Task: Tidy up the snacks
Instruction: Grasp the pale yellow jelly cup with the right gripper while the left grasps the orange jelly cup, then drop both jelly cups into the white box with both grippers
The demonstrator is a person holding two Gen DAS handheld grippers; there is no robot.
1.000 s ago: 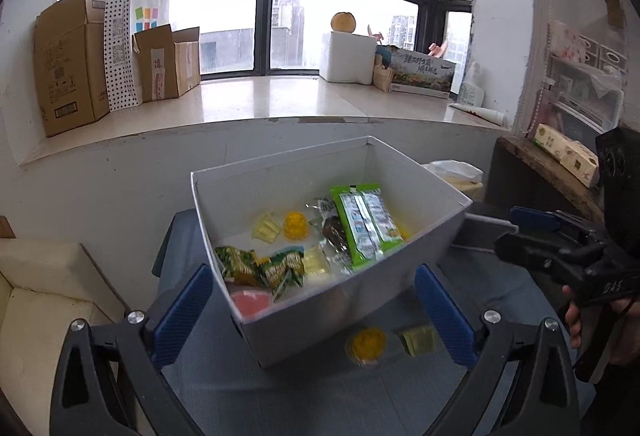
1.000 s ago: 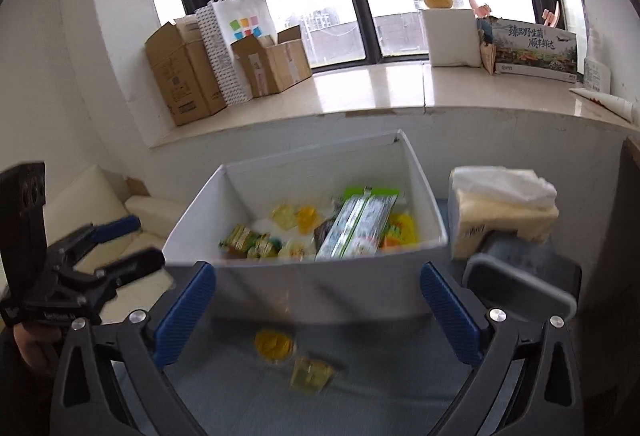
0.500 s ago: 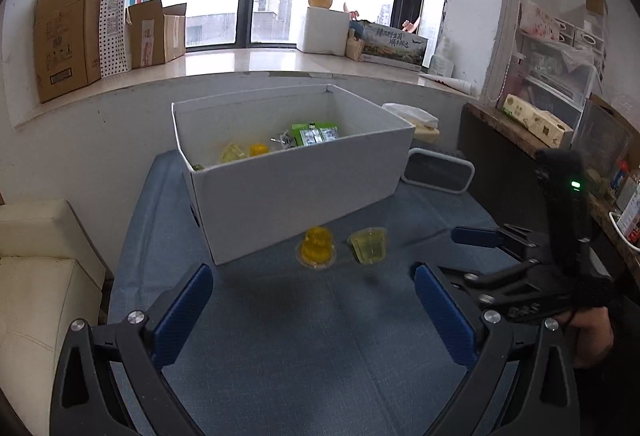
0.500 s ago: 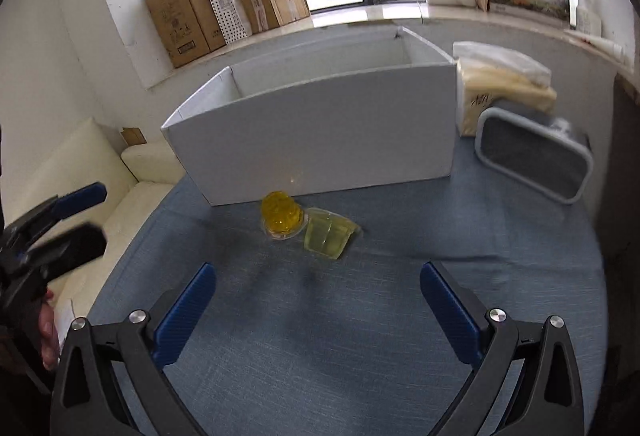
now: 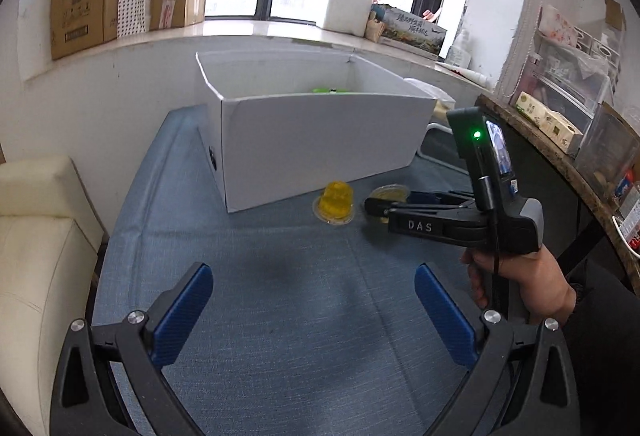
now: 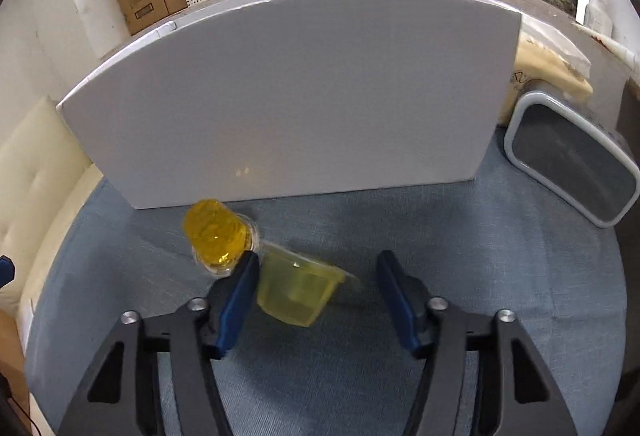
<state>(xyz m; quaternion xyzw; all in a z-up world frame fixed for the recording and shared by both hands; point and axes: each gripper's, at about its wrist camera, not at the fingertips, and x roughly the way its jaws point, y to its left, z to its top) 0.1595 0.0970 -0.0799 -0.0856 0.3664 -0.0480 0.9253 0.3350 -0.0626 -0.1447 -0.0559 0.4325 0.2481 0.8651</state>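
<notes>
A white cardboard box [image 5: 320,139] stands on the blue cloth table [image 5: 288,296]; a green snack packet [image 5: 330,90] just shows inside it. Two jelly cups lie in front of the box: an orange-yellow one [image 6: 216,234] and a pale yellow one [image 6: 298,286]. My right gripper [image 6: 316,294] is open, low over the table, with the pale cup between its fingers; its left finger [image 6: 240,292] touches or nearly touches the cup. In the left wrist view the right gripper [image 5: 378,203] reaches the pale cup [image 5: 390,191] beside the orange cup [image 5: 335,201]. My left gripper [image 5: 312,312] is open and empty, nearer the front.
A grey-rimmed lidded container [image 6: 572,171] and a tissue pack [image 6: 548,67] sit right of the box. A cream sofa [image 5: 36,236] is at the left. Cardboard boxes [image 5: 80,15] stand on the window ledge. A wooden shelf with clutter [image 5: 560,139] is at the right.
My right gripper has moved down and forward and narrowed around the pale yellow jelly cup. My left gripper has dropped lower, so the box contents are mostly out of sight.
</notes>
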